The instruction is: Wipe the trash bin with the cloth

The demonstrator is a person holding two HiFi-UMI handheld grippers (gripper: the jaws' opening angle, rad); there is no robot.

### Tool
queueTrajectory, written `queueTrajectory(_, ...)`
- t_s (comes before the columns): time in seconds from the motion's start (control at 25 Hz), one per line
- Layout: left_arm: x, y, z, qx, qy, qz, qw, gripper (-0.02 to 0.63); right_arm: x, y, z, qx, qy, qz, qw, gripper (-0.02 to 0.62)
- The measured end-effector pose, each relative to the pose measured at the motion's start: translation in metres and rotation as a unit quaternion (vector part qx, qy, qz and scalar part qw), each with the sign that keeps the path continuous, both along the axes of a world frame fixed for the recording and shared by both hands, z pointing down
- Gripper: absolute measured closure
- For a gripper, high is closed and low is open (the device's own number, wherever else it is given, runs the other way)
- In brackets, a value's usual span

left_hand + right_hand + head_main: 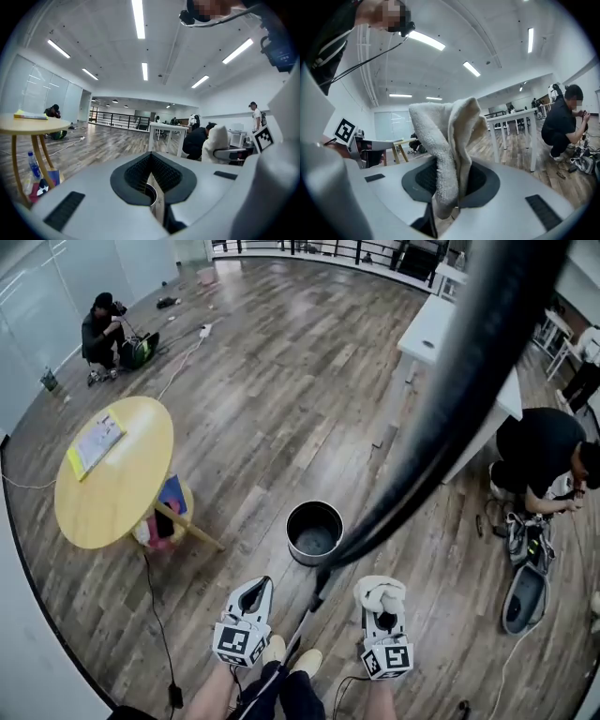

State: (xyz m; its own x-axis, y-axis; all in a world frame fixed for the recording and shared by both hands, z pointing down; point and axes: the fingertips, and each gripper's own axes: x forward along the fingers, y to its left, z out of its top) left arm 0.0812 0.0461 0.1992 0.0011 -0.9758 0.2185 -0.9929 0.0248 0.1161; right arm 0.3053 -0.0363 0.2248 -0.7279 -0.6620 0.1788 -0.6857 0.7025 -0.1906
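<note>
Stretching all around is a brown floor [281, 381] made of long wooden planks. A round yellow table [112, 493] with a smooth top stands on the left, and a thin yellow and white booklet [97, 442] lies flat on it; its words are too small to read. A long white table [431, 329] stands far off on the right. The trash bin [314, 561] sits on the floor in front of the person, between the two tongs and a bit ahead of them, touching neither one. It is round like a pot, dark and shiny outside, grey inside. The left gripper [255, 585] is grey and smooth, with black bumpy pads. In the left gripper view its jaws are pressed together with nothing between them, and a bit of the bin's round rim shows through the thin slit below them. The right gripper [382, 607] looks the same, but its jaws are squeezed tight on the cloth [450, 140]. The cloth is cream white, fluffy like a towel, and folded in a bunch that sticks up past the jaw tips. Each gripper carries a cube with black and white square patterns.
</note>
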Motion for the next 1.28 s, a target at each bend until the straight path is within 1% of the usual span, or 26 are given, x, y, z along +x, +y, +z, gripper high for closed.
queueTrajectory(0.12,0.007,0.002,-0.066,0.012,-0.010,0.010,0.9998,0.611,0.004,0.006,-0.065,0.010,-0.007,0.005,1.000,0.502)
queueTrajectory(0.24,0.011,0.009,-0.120,0.022,-0.021,0.014,0.9995,0.611,0.008,0.012,-0.118,0.013,-0.013,0.012,1.000,0.502)
queueTrajectory(0.44,0.019,0.020,-0.189,0.037,-0.027,0.016,0.9988,0.611,0.020,0.013,-0.195,0.024,-0.029,0.033,0.999,0.502)
queueTrajectory(0.64,0.030,0.025,-0.250,0.064,-0.041,0.029,0.9967,0.611,0.025,0.023,-0.254,0.025,-0.051,0.035,0.998,0.502)
queueTrajectory(0.72,0.032,0.029,-0.273,0.076,-0.042,0.032,0.9957,0.611,0.023,0.034,-0.268,0.019,-0.060,0.035,0.997,0.502)
queueTrajectory(0.84,0.036,0.036,-0.294,0.087,-0.042,0.033,0.9947,0.611,0.020,0.051,-0.278,0.015,-0.058,0.026,0.998,0.502)
queueTrajectory(1.0,0.038,0.043,-0.306,0.093,-0.051,0.041,0.9935,0.611,0.014,0.067,-0.283,0.017,-0.049,0.015,0.999,0.502)
queueTrajectory(1.28,0.032,0.032,-0.315,0.097,-0.050,0.040,0.9932,0.611,0.015,0.059,-0.291,0.019,-0.041,0.018,0.999,0.502)
